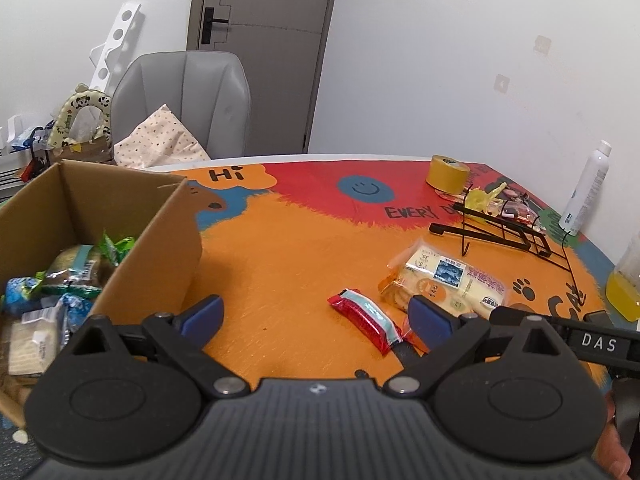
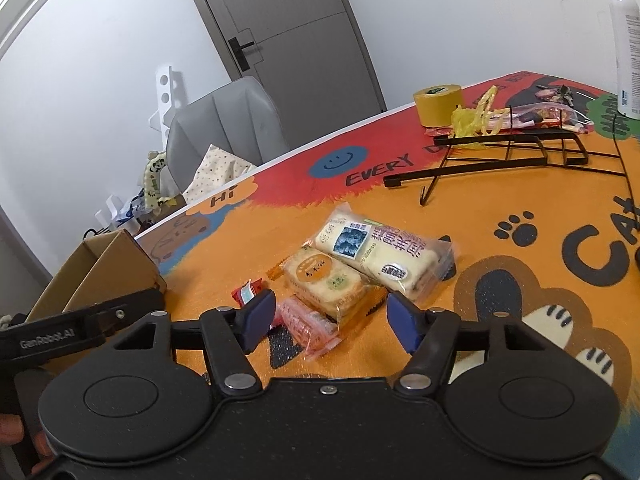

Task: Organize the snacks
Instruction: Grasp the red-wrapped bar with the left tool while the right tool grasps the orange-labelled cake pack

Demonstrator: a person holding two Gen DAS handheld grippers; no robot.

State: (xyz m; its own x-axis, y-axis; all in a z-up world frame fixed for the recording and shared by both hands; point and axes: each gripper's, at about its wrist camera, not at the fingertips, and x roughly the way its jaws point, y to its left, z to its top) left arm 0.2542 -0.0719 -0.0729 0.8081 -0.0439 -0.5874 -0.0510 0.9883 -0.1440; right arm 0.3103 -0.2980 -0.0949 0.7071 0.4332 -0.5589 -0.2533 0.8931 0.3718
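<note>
- snacks: orange-label cake pack (image 2: 326, 282) and pink wafer pack (image 2: 306, 330) lie between right gripper (image 2: 332, 320) pads, untouched, jaws spread.
- left gripper (image 1: 316, 320) spread wide, empty, beside cardboard box (image 1: 160, 248).

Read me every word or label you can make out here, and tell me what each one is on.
"Hi": tablecloth, in an orange cloud
"EVERY D...": tablecloth, rest hidden
"CAT": tablecloth, partly cut off
"DAS": right gripper, on its side, in the left view
"GenRobot.AI": left gripper, on its side, in the right view
Snack packets and white bottle: print too small to read
</note>
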